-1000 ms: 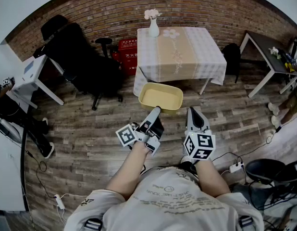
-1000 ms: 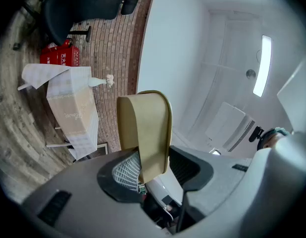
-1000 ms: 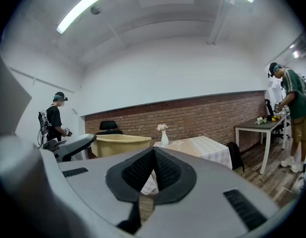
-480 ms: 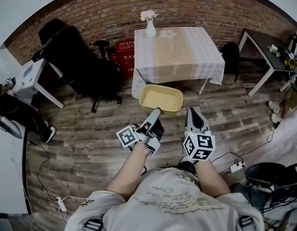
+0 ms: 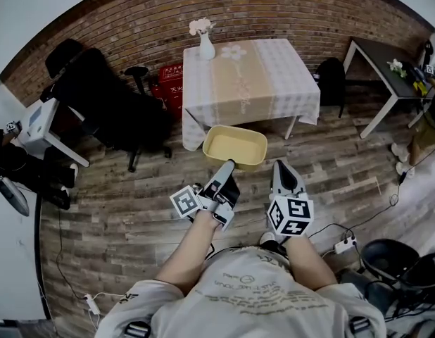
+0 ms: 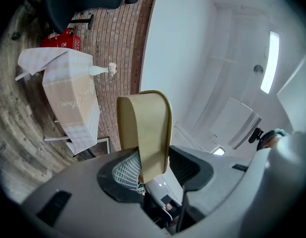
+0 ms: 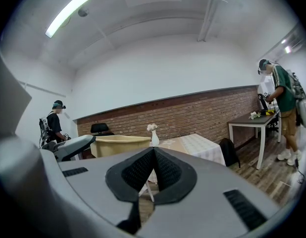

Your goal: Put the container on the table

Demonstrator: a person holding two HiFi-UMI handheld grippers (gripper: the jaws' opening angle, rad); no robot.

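Left gripper [image 5: 228,165] is clamping the container [image 5: 235,147] by its rim (right gripper [image 5: 282,166] is hanging closed, empty), so I'm thinking: carry it level onto the table [image 5: 247,76].

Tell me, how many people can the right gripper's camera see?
2. One person stands at the far left near the black chair; a second person stands at the far right by the dark table. More may be hidden behind the camera.
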